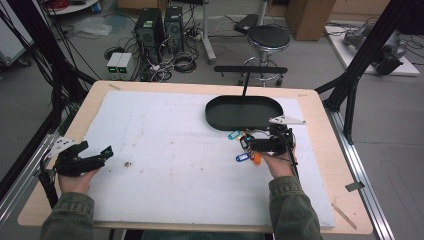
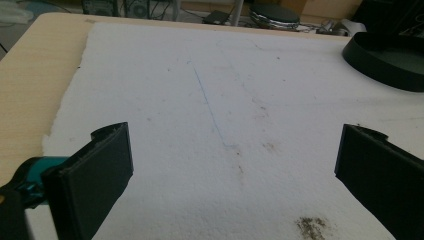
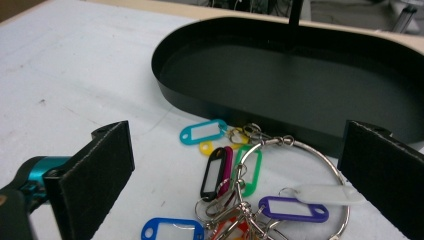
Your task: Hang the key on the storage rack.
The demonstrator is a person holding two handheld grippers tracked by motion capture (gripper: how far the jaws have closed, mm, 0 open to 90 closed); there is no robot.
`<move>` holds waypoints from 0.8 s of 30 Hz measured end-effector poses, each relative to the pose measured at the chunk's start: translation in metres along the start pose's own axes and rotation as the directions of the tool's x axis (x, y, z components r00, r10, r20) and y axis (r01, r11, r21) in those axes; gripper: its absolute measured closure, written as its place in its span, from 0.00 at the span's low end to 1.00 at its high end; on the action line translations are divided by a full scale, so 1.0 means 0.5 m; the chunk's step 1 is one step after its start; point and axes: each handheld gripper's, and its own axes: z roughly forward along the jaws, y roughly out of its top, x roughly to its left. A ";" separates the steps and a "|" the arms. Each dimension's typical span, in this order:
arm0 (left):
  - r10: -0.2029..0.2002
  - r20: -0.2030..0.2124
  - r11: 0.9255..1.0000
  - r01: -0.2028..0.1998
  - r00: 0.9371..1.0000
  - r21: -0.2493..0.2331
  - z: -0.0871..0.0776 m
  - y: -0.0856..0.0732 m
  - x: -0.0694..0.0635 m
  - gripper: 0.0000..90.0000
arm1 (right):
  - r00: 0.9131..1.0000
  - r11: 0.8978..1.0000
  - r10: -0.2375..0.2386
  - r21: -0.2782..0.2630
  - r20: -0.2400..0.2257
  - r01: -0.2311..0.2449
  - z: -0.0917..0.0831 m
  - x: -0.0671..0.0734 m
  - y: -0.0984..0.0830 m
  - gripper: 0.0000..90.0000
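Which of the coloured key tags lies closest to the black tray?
The light blue tag. It lies farthest out from the metal ring, just before the wall of the black tray; the black, green, purple and dark blue tags lie farther back.

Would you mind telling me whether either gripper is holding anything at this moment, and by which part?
Nothing is held: the right gripper is open above the metal ring of coloured key tags, and the left gripper is open over bare white mat.
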 end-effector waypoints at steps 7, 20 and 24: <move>-0.005 -0.002 1.000 0.005 1.000 0.009 0.000 -0.001 0.001 0.03 | 1.000 0.997 0.028 0.074 -0.006 -0.028 0.018 -0.017 0.008 0.01; -0.010 -0.006 1.000 0.010 1.000 0.010 0.000 -0.002 0.002 0.03 | 1.000 0.987 0.006 0.163 -0.015 -0.003 0.055 -0.021 0.037 0.01; -0.010 -0.006 1.000 0.010 1.000 0.012 0.001 -0.002 0.003 0.03 | 1.000 0.975 0.002 0.223 -0.019 0.002 0.071 -0.028 0.041 0.01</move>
